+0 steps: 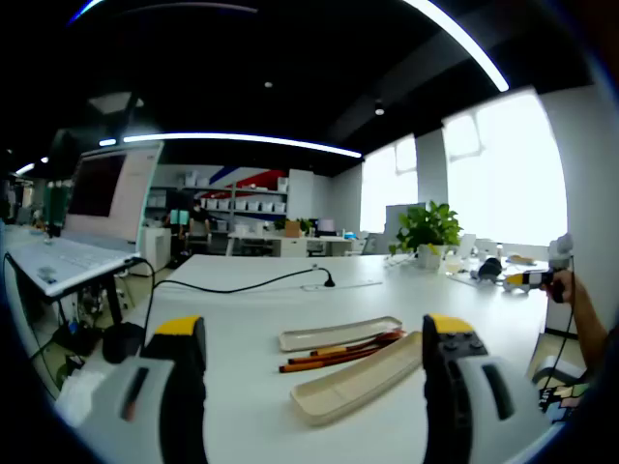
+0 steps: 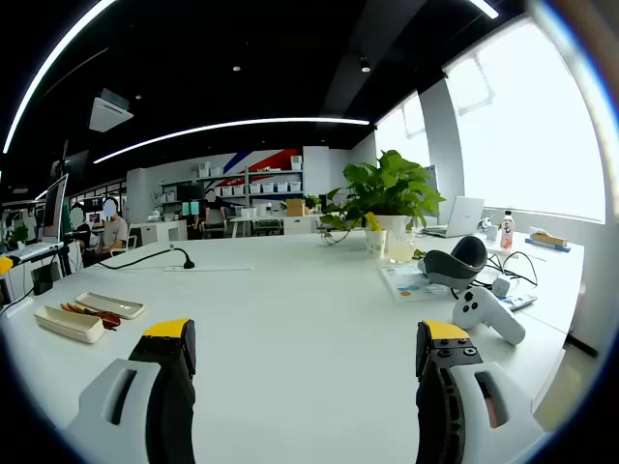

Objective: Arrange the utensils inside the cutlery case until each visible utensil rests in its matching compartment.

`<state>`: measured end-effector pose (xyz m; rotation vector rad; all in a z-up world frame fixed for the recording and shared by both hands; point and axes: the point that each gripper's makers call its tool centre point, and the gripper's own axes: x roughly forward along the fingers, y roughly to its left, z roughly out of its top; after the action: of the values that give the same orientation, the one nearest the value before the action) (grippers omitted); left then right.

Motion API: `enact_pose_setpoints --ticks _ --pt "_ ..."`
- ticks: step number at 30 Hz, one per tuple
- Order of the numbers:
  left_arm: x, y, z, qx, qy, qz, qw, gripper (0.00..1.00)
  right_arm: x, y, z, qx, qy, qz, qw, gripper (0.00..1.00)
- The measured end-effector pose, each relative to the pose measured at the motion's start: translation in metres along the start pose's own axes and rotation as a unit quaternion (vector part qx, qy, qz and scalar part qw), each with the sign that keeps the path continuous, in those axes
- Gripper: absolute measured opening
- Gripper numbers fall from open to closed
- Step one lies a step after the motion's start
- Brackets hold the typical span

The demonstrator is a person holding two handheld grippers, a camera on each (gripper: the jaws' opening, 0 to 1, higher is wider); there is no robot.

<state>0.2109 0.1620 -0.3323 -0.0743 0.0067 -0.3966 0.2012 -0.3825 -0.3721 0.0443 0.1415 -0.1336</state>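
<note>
Beige plastic cutlery case [image 1: 360, 380] looked light, stiff; thin orange-brown utensils [image 1: 338, 354] lay just beside it, pinch mid-shaft. Left gripper [image 1: 314, 372] & right gripper [image 2: 305, 372] both gaped, empty.

A beige cutlery case [image 1: 356, 378] lay open on the white table [image 1: 242, 319], its flat lid [image 1: 338, 333] just behind it; between them rested red-brown utensils [image 1: 340, 352], outside the case

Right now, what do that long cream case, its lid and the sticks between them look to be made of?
The cutlery case looks like matte cream plastic: smooth, moulded rounded edges, no grain. Its lid looks the same, slightly greyer. The utensils between them look like reddish-brown and orange lacquered wood or plastic, perhaps chopsticks; too small to tell.
</note>
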Motion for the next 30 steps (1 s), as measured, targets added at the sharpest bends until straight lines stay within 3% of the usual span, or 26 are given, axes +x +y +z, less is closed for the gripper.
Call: enact_pose_setpoints --ticks 22,30 --pt "0.000 -0.002 -0.001 0.001 0.003 -0.004 1.0000 0.97 -0.002 0.001 0.005 -0.006 -0.006 0.005 1.0000 0.97" --pt "-0.001 -0.004 0.000 0.002 0.005 -0.009 0.9999 0.96 -0.003 0.010 0.003 -0.027 -0.004 0.028 0.9992 0.96"
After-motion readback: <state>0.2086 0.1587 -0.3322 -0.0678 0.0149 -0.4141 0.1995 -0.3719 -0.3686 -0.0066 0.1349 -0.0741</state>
